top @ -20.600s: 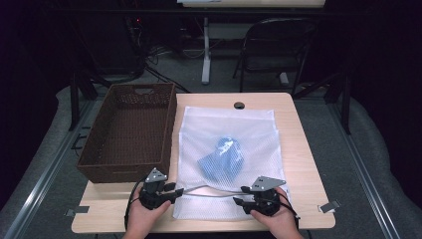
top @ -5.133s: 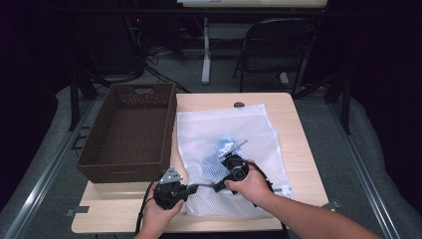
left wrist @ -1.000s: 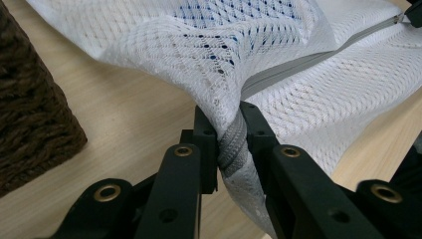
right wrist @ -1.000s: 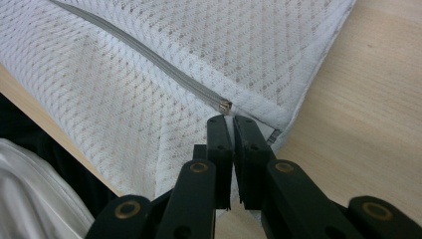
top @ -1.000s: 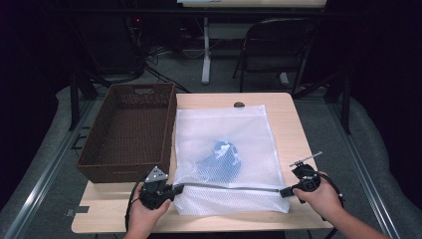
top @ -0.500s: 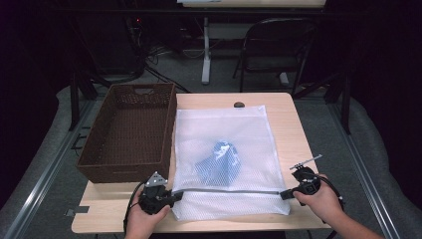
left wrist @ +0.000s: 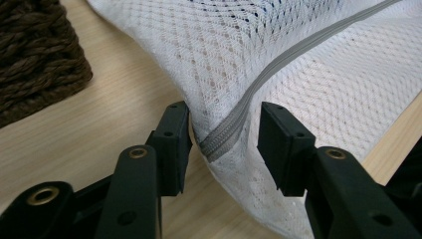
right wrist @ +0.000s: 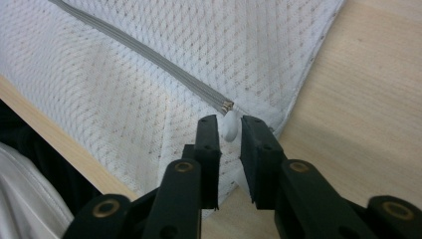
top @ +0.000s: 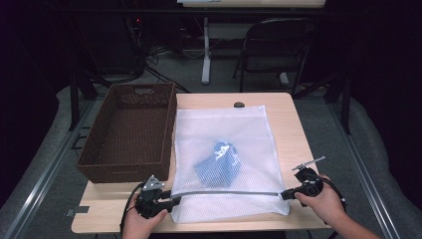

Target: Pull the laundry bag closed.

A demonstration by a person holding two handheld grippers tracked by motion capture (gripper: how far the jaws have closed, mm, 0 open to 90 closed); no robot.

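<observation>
Mesh bag (top: 234, 149) zipped, zipper pull (right wrist: 230, 127) between jaws

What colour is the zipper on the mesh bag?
Grey, against the white mesh bag; the zipper shows best in the left gripper view.

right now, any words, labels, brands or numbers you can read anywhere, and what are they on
None: no readable text, label, brand or number in any view.
The white mesh laundry bag and its grey zipper are plain.
The white zipper pull between the right gripper jaws carries no mark.
The brown wicker basket, the wooden table and the left gripper bear no lettering.
</observation>
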